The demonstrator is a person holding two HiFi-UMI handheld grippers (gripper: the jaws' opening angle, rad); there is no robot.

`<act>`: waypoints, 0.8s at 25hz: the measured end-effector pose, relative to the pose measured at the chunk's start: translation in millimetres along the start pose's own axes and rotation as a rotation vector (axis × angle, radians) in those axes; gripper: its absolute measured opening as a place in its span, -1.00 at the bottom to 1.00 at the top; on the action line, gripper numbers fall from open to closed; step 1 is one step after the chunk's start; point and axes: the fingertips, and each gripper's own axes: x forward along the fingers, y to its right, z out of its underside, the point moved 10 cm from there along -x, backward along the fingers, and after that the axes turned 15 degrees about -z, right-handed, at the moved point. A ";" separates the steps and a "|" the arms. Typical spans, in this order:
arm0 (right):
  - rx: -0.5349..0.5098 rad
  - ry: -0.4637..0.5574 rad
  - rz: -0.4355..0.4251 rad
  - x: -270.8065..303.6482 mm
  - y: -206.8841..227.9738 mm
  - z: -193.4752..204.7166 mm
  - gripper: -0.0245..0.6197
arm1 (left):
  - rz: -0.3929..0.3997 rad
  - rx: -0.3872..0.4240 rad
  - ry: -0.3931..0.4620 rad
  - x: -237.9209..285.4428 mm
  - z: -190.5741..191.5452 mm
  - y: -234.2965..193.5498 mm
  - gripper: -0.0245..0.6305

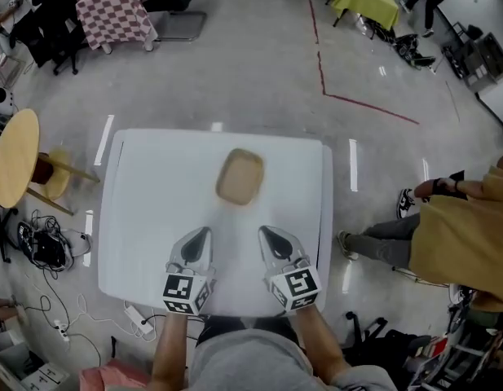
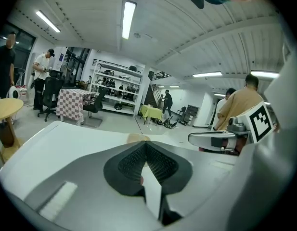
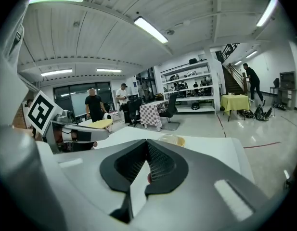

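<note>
Your left gripper (image 1: 204, 233) and right gripper (image 1: 266, 231): fingers (image 2: 133, 164) clenched on both, nothing between them. Both sit low over the table (image 1: 137, 218). The container (image 1: 239, 177) is on the table just ahead of the fingertips, centred between the two, untouched.

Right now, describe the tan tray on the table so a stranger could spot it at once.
Start at the white table on the grey floor. Near its middle, ahead of the left hand-held gripper and the right hand-held gripper, lies the tan tray with rounded corners. It alone is tan against the white top.
</note>
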 end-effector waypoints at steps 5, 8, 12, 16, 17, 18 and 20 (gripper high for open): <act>0.030 -0.045 -0.017 20.8 16.1 19.6 -0.91 | -0.025 -0.015 -0.043 20.8 20.7 -8.2 -0.89; 0.042 -0.058 -0.020 32.3 25.0 27.1 -0.91 | -0.033 -0.026 -0.060 36.2 29.7 -17.3 -0.89; 0.055 -0.080 -0.027 41.1 34.2 35.1 -0.91 | -0.028 -0.061 -0.090 51.6 41.6 -21.6 -0.89; 0.066 -0.092 -0.021 46.3 39.1 39.7 -0.91 | -0.005 -0.182 -0.149 66.7 56.4 -28.5 -0.89; 0.069 -0.094 -0.020 47.3 40.0 40.5 -0.91 | -0.001 -0.211 -0.169 70.3 60.0 -30.7 -0.89; 0.072 -0.097 -0.019 47.9 40.8 41.3 -0.91 | 0.002 -0.240 -0.188 73.3 63.6 -32.6 -0.89; 0.073 -0.102 -0.015 47.6 42.4 42.4 -0.91 | 0.009 -0.309 -0.214 77.5 68.9 -35.5 -0.89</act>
